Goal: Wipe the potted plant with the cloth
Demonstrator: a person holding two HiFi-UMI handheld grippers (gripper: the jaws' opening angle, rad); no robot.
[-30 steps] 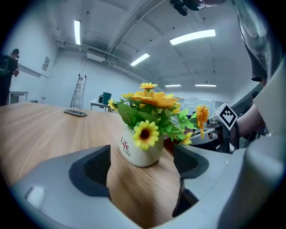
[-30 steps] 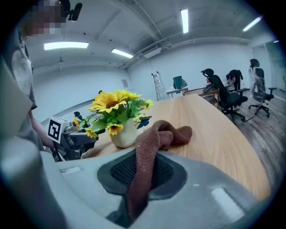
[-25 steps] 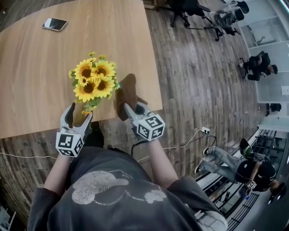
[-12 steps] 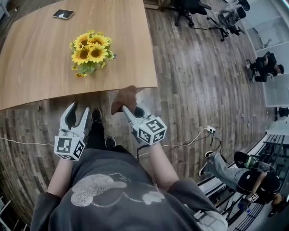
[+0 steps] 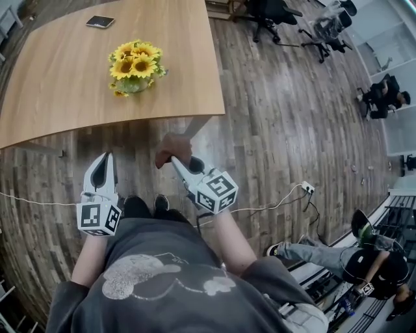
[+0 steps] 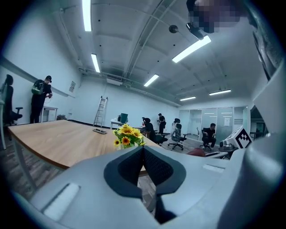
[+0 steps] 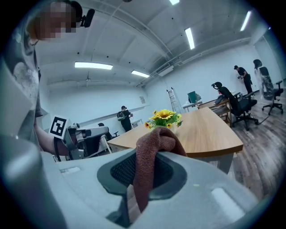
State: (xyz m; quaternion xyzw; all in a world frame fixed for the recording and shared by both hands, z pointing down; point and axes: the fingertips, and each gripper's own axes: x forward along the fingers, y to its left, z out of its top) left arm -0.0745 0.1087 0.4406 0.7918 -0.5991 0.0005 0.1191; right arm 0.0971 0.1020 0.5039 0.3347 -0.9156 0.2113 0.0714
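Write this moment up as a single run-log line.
left tongs: just closed, nothing between | right tongs: shut on brown cloth | potted sunflowers: upright on table, clear of both tongs | wiping: not under way

Open-plan office, apparently still being fitted out. A long wooden meeting table (image 5: 65, 78) stands on a wood-plank floor (image 5: 279, 130), with black swivel chairs (image 5: 266, 12) scattered behind it. Linear strip lights (image 6: 191, 48) run along an exposed ceiling, and glass-partitioned rooms (image 6: 223, 118) line the far side. A stepladder (image 6: 100, 112) leans at the far wall. A power strip (image 5: 305, 189) and its cable lie loose on the floor. Several people stand or sit at the edges.
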